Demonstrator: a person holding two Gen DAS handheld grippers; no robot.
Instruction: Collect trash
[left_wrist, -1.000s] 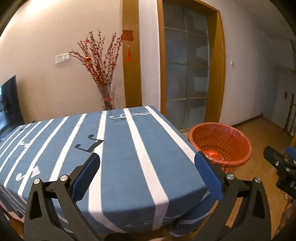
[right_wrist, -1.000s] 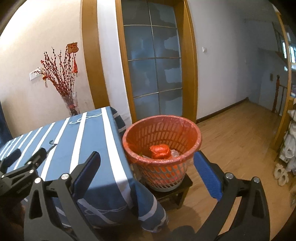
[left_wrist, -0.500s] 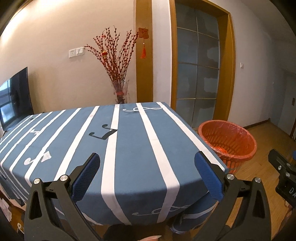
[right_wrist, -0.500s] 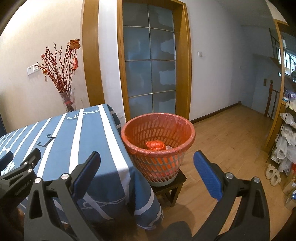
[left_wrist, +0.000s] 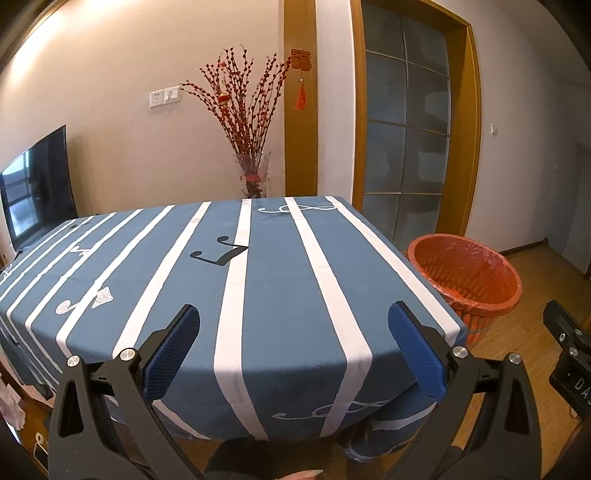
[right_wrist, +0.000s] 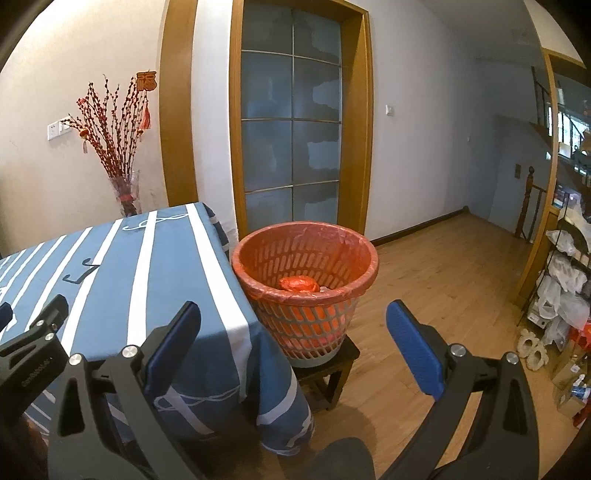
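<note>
Orange plastic marks the target: the trash basket (right_wrist: 306, 288), lined with a thin red bag, sits on a small dark stool (right_wrist: 325, 369) just beside the corner of the table (left_wrist: 258, 295) with its blue-and-white striped cloth. Inside it lies a red crumpled wad (right_wrist: 299, 285) and something pale next to it — trash that appears already collected. No loose trash shows on the cloth in either view.

Both tongs are spread wide and hold nothing: the left gripper (left_wrist: 293, 350) hangs over the near edge of the table, the right gripper (right_wrist: 291, 347) faces the basket from a little way off.

Risks from here, as I judge them:
- The basket stands on a narrow stool; a nudge from the right gripper could tip it and spill what is inside.
- The liner's rim is thin film — a fingertip catching it could pull the bag loose.
- The cloth hangs in folds by the stool; snagging it could drag the cloth sideways.
- With nothing visible left to pick, a further reach could close on cloth rather than trash.
</note>
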